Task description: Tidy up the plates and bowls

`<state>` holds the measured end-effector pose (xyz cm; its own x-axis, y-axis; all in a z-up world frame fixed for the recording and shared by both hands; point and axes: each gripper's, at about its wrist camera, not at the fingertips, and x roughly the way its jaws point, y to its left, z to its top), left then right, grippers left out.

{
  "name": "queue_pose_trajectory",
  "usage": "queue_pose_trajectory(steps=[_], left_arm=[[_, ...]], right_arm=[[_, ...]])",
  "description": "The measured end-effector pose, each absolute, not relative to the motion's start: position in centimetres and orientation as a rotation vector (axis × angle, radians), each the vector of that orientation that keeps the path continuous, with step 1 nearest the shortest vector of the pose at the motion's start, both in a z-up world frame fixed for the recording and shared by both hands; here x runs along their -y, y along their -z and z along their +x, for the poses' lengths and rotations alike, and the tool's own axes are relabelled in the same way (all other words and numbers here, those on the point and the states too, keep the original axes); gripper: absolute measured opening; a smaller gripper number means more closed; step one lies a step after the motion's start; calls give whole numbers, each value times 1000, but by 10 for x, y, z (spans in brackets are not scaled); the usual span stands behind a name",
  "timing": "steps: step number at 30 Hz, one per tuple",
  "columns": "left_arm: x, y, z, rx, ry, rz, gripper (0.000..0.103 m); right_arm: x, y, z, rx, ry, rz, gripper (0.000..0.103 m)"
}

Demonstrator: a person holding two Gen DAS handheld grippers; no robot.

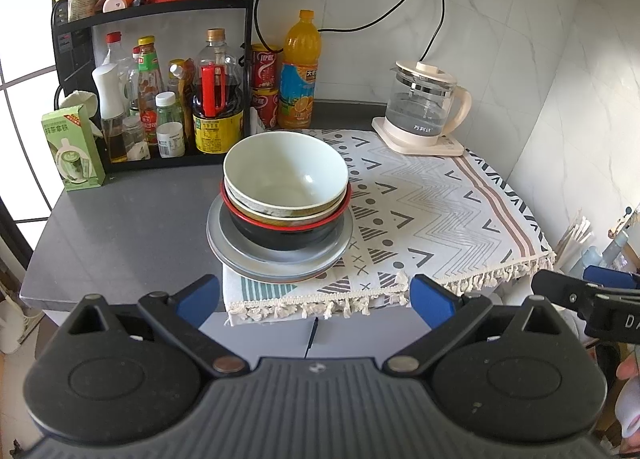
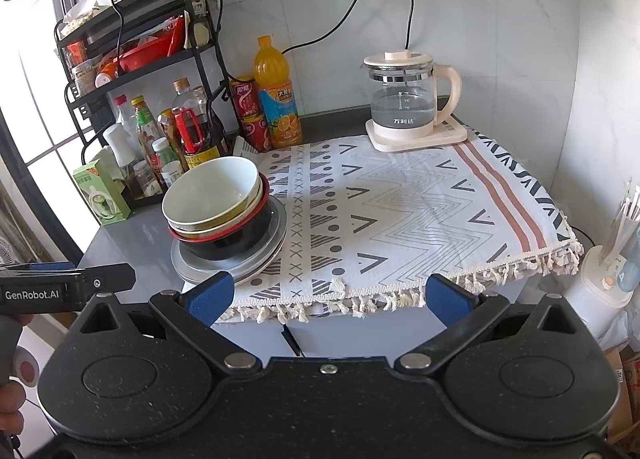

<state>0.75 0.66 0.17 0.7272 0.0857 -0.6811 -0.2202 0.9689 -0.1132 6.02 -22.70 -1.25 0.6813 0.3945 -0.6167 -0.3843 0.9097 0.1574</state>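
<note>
Nearest, the left gripper and the right gripper both hang off the near edge of the counter with their blue-padded jaws spread wide and nothing between them. Just beyond the left gripper, and to the near left of the right one, stands the stack: a pale round ceramic bowl nested in a patterned bowl, that in a black bowl with a red rim, all on flat grey plates. The plates lie half on the fringed patterned cloth and half on the bare grey counter, close to the edge, so I judge a sideways nudge or a pull on the cloth could tip the stack off; a pinch on the top bowl's smooth rim could also slip. Farther right, well apart, sits the glass kettle with a cream handle.
</note>
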Motion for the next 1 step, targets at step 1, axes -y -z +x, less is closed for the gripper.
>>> queue_pose_trajectory(steps=[1], left_arm=[[-6, -1, 8, -741, -170, -191, 100]], right_arm=[[227, 13, 60, -695, -438, 16, 103]])
